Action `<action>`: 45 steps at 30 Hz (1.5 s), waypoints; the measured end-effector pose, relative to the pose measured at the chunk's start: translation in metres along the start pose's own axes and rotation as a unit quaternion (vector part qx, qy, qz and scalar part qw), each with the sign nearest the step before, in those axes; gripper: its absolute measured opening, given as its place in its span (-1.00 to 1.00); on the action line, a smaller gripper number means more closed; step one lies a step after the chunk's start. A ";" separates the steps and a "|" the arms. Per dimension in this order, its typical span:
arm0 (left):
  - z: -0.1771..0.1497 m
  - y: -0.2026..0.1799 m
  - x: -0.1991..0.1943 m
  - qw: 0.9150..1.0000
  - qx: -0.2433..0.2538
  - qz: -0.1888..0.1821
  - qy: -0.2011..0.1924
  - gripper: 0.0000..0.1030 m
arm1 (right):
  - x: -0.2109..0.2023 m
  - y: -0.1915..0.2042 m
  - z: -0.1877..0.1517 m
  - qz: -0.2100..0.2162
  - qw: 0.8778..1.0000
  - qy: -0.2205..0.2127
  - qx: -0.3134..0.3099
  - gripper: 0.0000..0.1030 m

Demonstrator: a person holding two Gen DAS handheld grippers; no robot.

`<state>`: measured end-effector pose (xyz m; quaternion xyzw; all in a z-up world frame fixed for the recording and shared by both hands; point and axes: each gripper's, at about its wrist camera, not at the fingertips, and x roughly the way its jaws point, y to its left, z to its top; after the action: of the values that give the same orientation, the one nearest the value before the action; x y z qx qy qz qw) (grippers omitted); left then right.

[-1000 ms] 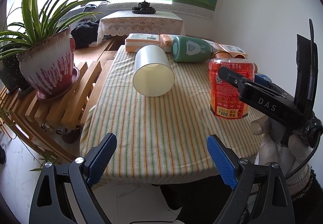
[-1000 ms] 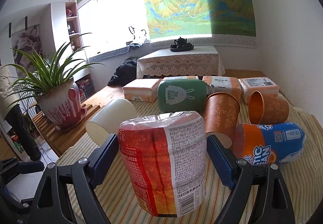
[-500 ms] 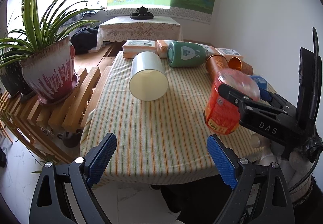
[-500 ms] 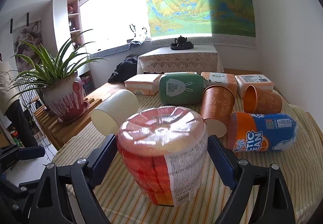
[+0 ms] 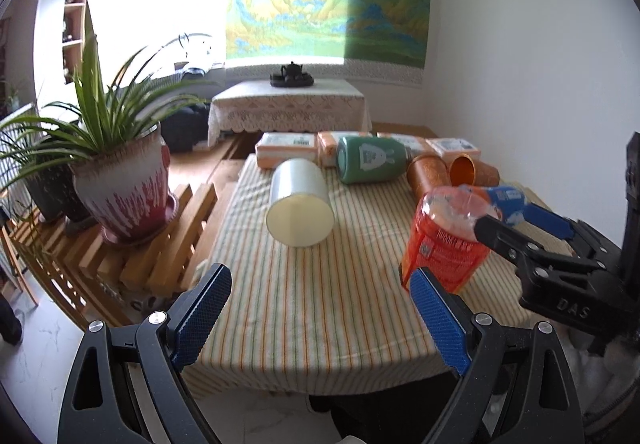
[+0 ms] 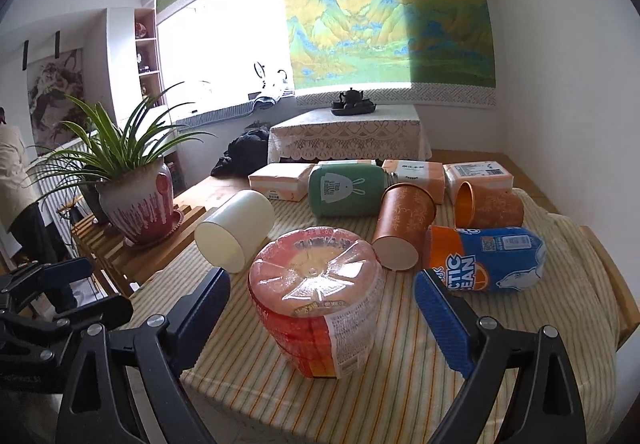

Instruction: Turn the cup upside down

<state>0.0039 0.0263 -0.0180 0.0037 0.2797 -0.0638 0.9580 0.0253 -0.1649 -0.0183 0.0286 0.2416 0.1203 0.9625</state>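
Tipped upright a second ago, the red noodle cup [image 6: 316, 296] now stands inverted on the striped tablecloth [image 6: 400, 384]. Right gripper [image 6: 320, 304] looks released around it, so only withdrawal remains; left gripper [image 5: 320, 308] hangs spread, empty.

Bench [image 6: 400, 396], covered by a striped cloth [image 5: 312, 308] in cream, orange and green.

Lying directly on it:
- white cup [image 6: 236, 234], on its side, left of centre
- green bottle with rabbit print [image 6: 344, 190], on its side
- two orange patterned cups [image 6: 404, 232] [image 6: 490, 209], both on their sides
- blue-and-orange bottle [image 6: 492, 260], on its side, near the right edge
- several flat packets [image 6: 280, 182] in a row along the far edge
- red cup noodle tub [image 6: 320, 304], near the front; whether it touches the cloth cannot be told.
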 end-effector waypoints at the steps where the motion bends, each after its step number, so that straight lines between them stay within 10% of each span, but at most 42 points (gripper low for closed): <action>1: 0.002 -0.002 -0.003 1.000 0.001 0.002 -0.011 0.81 | -0.006 -0.001 0.000 -0.007 1.000 -0.004 -0.001 0.77; 21: 0.017 -0.017 -0.042 0.985 -0.010 0.040 -0.167 0.99 | -0.090 -0.033 -0.006 -0.112 0.986 -0.118 0.026 0.93; 45: 0.011 -0.029 -0.029 0.985 0.002 0.047 -0.165 0.99 | -0.096 -0.049 -0.022 -0.143 0.980 -0.130 0.049 0.97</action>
<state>-0.0176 0.0004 0.0077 0.0077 0.1173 -0.0192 0.9929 -0.0561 -0.2364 0.0006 0.0561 0.1213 -0.0353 0.9904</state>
